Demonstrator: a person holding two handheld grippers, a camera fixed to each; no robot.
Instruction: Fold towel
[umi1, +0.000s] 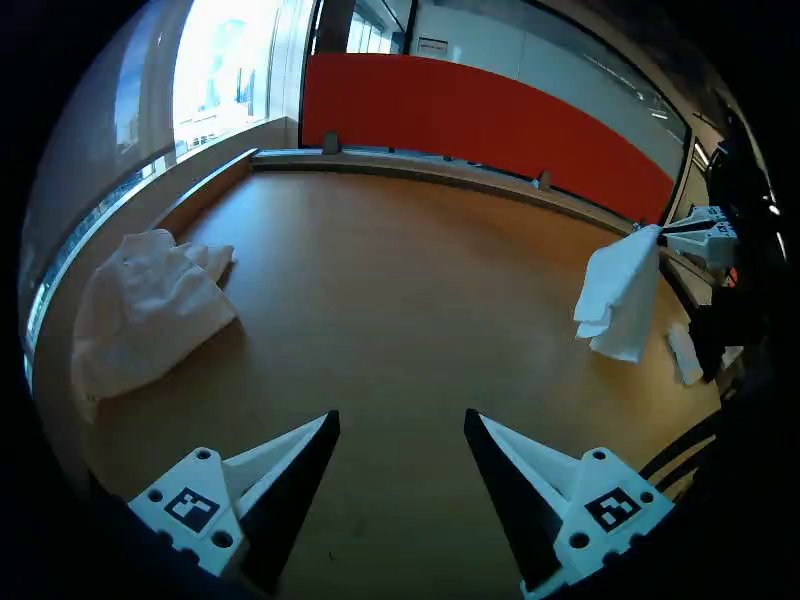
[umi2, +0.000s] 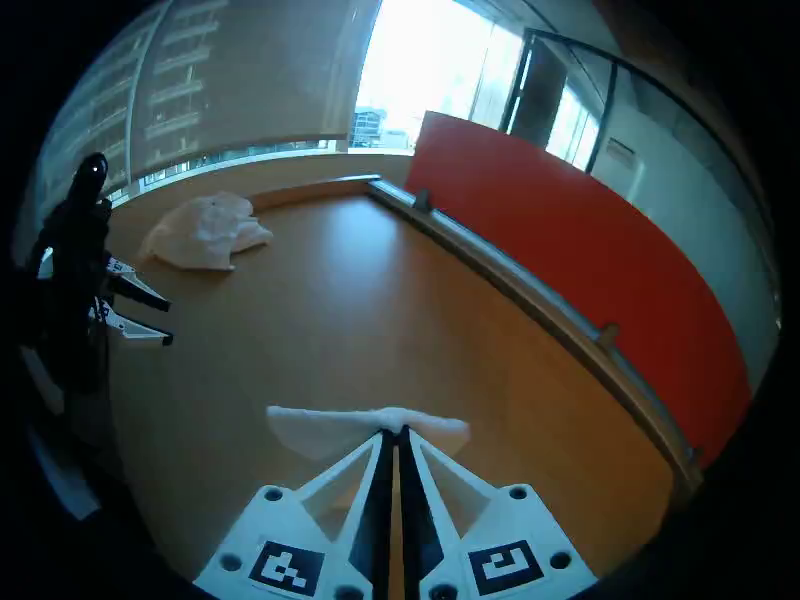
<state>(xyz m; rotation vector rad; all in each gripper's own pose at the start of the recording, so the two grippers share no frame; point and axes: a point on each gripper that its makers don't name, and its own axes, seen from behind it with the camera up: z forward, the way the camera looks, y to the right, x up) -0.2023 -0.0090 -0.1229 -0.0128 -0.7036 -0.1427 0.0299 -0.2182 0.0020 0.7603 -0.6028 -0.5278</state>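
well, the fold has hardly begun. the wide wooden table (umi1: 400, 280) stretches across the middle, with a red panel (umi1: 480, 120) along its far edge at twelve o'clock in the left gripper view. a heap of white cloth (umi1: 145, 310) sits crumpled on the table at nine o'clock in that view, well apart from both tools. the towel (umi1: 620, 290) hangs bunched above the table at three o'clock, caught by its top edge in the right tongs (umi2: 395, 432), whose fingers are pressed together on it. the left tongs (umi1: 401, 415) are spread wide at six o'clock, holding nothing. no neat fold shows yet; i judge the towel must first be laid flat and squared, then doubled over.
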